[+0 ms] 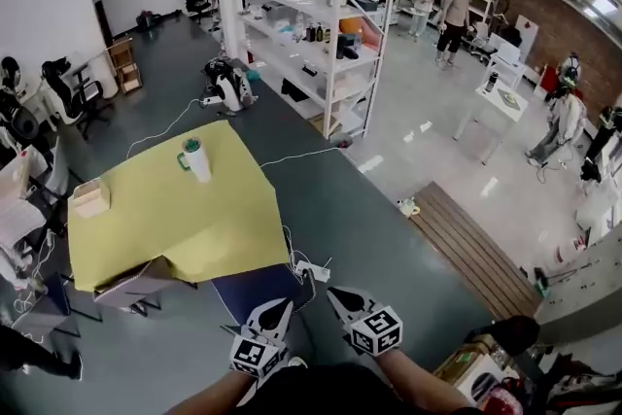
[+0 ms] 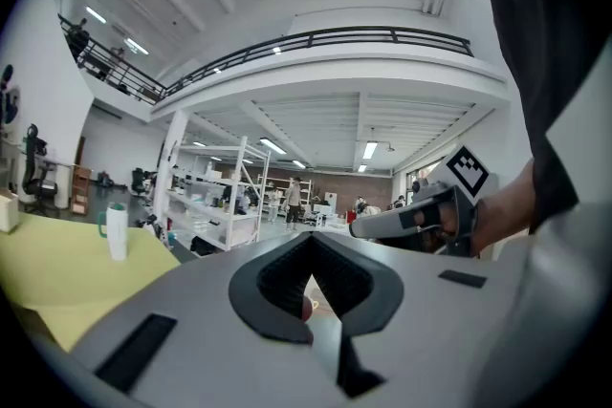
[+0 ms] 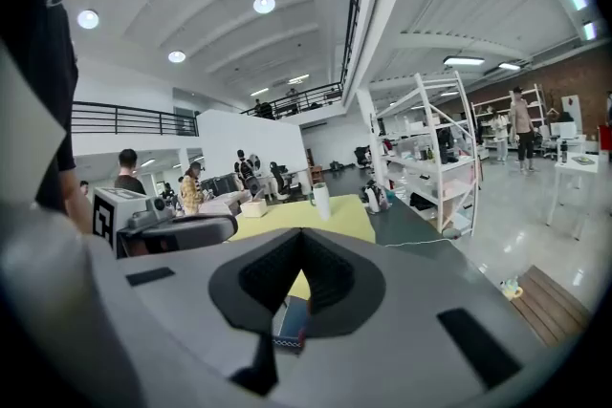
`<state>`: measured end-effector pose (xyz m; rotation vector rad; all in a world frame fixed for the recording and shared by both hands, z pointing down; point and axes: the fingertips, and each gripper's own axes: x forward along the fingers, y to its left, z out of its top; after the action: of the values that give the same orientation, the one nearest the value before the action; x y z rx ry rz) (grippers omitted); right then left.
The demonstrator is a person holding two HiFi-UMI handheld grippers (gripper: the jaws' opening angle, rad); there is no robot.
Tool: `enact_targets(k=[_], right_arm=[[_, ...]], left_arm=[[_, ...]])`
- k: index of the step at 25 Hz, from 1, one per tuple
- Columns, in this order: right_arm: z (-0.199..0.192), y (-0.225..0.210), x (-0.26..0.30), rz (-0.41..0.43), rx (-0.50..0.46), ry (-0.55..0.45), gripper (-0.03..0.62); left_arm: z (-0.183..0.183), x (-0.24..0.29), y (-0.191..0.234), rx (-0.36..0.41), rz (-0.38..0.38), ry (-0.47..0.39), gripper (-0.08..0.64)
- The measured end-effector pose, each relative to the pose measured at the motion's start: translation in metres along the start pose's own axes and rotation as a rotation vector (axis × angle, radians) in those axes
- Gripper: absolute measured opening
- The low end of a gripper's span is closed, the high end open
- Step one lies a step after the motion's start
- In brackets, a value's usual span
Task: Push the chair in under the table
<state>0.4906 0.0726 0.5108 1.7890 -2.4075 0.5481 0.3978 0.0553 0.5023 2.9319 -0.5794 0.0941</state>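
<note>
A table under a yellow cloth stands ahead of me. The chair's blue seat sticks out from its near edge, and a slice of that seat shows between the jaws in the right gripper view. My left gripper and right gripper hover side by side just this side of the seat, both shut and empty. The left gripper points level past the table. The right gripper points slightly down at the table.
A white mug with a green handle and a small box sit on the cloth. A brown chair is tucked in at the left. A power strip with cables lies by the seat. White shelving and a wooden platform are nearby.
</note>
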Motion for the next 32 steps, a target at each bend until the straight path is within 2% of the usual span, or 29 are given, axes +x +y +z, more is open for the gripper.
enact_targets(k=[4, 7, 14, 21, 23, 28, 32], right_arm=[[0.004, 0.036, 0.034, 0.086, -0.038, 0.020, 0.014], [0.000, 0.056, 0.051, 0.142, -0.078, 0.036, 0.014], [0.000, 0.080, 0.079, 0.263, -0.111, 0.067, 0.014], [0.007, 0.082, 0.104, 0.393, -0.132, 0.078, 0.014], [0.011, 0.078, 0.109, 0.420, -0.135, 0.076, 0.014], [0.012, 0.059, 0.112, 0.482, -0.140, 0.096, 0.014], [0.009, 0.047, 0.116, 0.523, -0.145, 0.117, 0.014]], left_arm=[[-0.005, -0.032, 0.037, -0.001, 0.105, -0.028, 0.006], [-0.010, -0.049, 0.054, -0.032, 0.171, -0.024, 0.006], [-0.014, -0.074, 0.068, -0.064, 0.288, -0.048, 0.006], [-0.008, -0.076, 0.075, -0.129, 0.389, -0.071, 0.006], [-0.009, -0.071, 0.080, -0.130, 0.417, -0.088, 0.006], [-0.013, -0.059, 0.086, -0.201, 0.506, -0.112, 0.006], [-0.011, -0.052, 0.085, -0.207, 0.563, -0.102, 0.006]])
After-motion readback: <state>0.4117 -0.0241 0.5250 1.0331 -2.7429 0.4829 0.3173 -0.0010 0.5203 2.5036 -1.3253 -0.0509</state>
